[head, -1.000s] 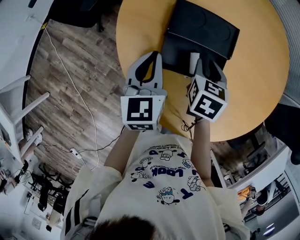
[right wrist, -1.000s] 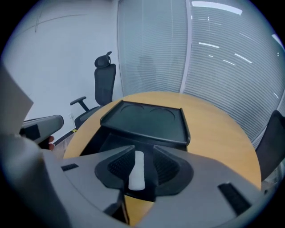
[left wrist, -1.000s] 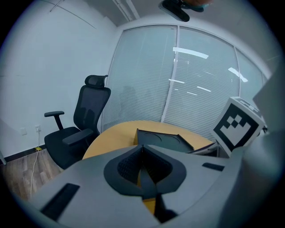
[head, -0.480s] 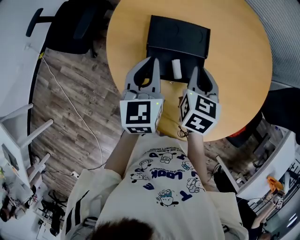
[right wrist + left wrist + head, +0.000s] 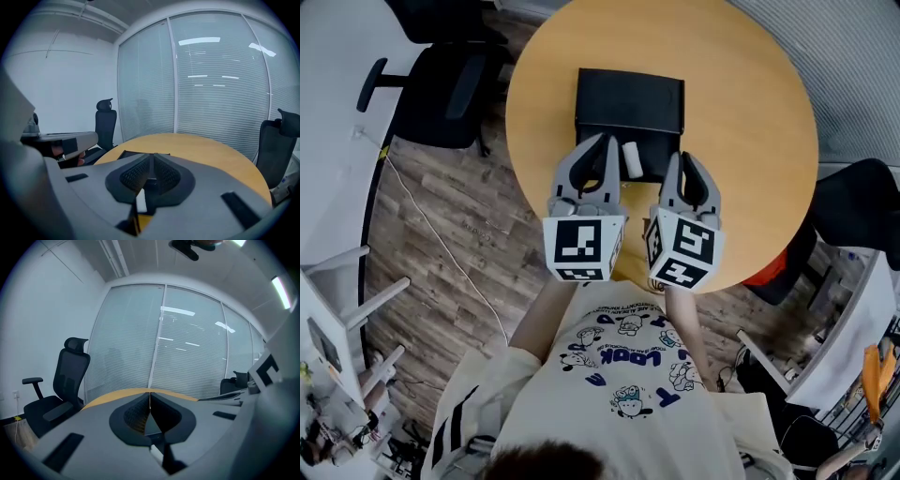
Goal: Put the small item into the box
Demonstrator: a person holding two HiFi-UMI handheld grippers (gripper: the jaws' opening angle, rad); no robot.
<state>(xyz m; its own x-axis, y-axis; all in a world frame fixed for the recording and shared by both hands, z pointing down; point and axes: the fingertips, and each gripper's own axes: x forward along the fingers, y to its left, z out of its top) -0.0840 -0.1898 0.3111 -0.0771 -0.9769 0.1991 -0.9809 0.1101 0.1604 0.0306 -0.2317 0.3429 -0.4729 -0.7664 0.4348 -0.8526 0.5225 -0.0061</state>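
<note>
Seen from above, a person in a pale printed T-shirt (image 5: 628, 361) stands at a round wooden table (image 5: 750, 122), holding a grey two-jaw gripper in each hand. Both grippers point away from the person toward a black box (image 5: 628, 98) that lies open on the table.

A small white item (image 5: 632, 157) lies inside the near half of the box. From overhead it sits between the tips of the two grippers, and neither one touches it.

The left gripper (image 5: 602, 142) is closed. Its own view shows its jaws (image 5: 150, 395) pressed together with nothing between them. The right gripper (image 5: 679, 161) is also closed. Its jaws have just been closing, and in its own view they meet (image 5: 152, 158) with nothing caught in them. A pale sliver (image 5: 140, 201) shows through the gap below the right gripper's jaws. It may be the white item, but the view is too blurred to be sure.

Each gripper carries a cube with black and white square markers, one at the left (image 5: 584, 248) and one at the right (image 5: 682, 251), near the person's chest.

A black office chair (image 5: 441, 94) stands on the wood floor just left of the table. Behind the table, frosted glass walls with blinds (image 5: 215, 84) close off the room.
</note>
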